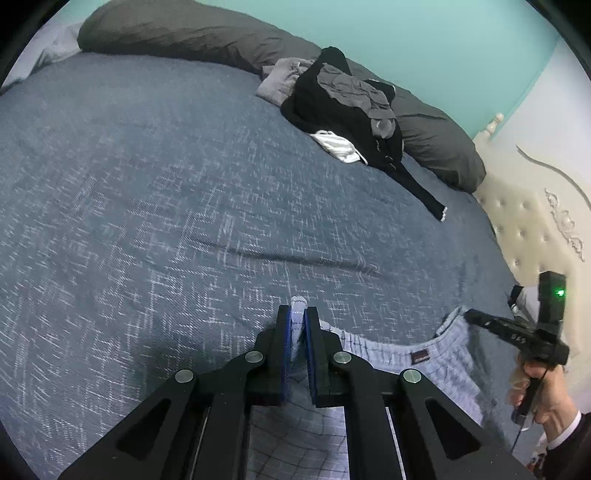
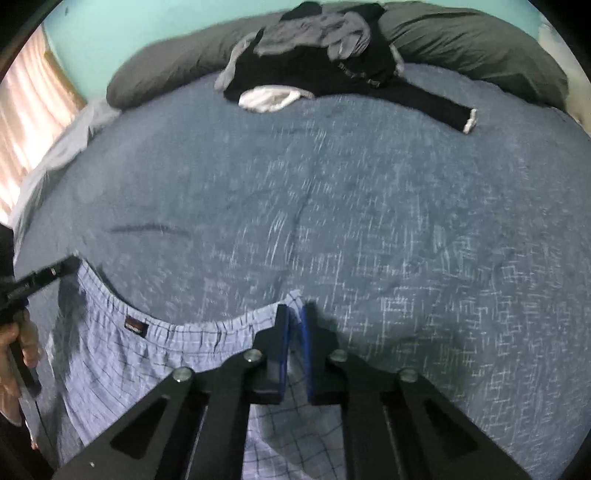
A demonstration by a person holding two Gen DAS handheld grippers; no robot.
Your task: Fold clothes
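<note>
Light blue checked shorts (image 1: 424, 365) lie on the blue bed cover (image 1: 184, 203), waistband stretched between both grippers. My left gripper (image 1: 298, 314) is shut on one corner of the waistband, and fabric pokes out above its blue pads. In the right wrist view my right gripper (image 2: 294, 314) is shut on the other end of the shorts (image 2: 110, 350), with cloth pinched between its pads. Each gripper also shows in the other view: the right gripper (image 1: 471, 315) at the far right, held by a hand, and the left gripper (image 2: 72, 264) at the far left.
A heap of dark, grey and white clothes (image 1: 343, 107) sits at the far side of the bed against long grey pillows (image 1: 177, 33). A cream tufted headboard (image 1: 528, 221) stands at the right. A curtain (image 2: 22, 122) hangs at the left of the right wrist view.
</note>
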